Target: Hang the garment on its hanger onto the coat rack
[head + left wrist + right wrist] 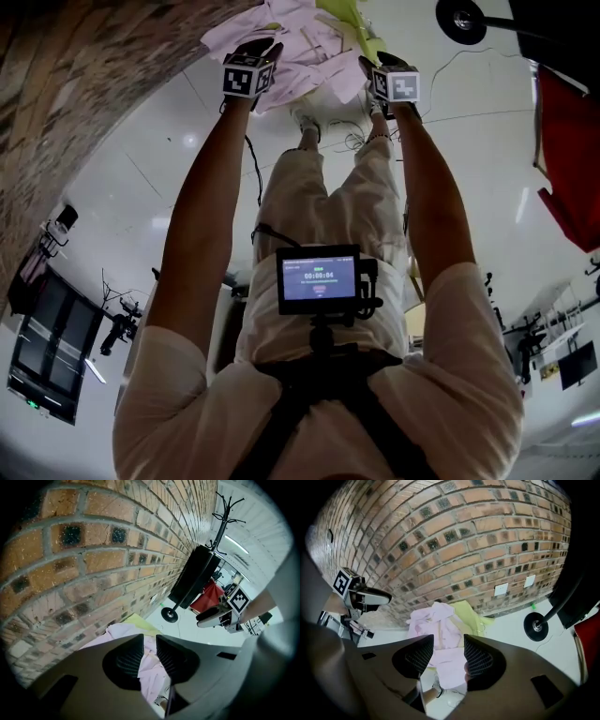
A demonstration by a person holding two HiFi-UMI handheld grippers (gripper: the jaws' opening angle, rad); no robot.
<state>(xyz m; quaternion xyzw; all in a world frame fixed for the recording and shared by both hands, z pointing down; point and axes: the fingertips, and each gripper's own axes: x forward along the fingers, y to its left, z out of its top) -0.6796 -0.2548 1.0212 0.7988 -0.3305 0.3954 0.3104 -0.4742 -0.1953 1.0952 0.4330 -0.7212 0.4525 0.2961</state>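
The pink garment (437,620) lies heaped on the floor (508,630) just beyond both empty tongs, the left tongs (150,642) narrowly parted, the right tongs (449,645) wider apart.

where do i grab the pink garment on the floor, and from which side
Probably the raised folds of the pink garment near the brick wall: it lies crumpled on the floor, so come down from above, from the open-floor side.
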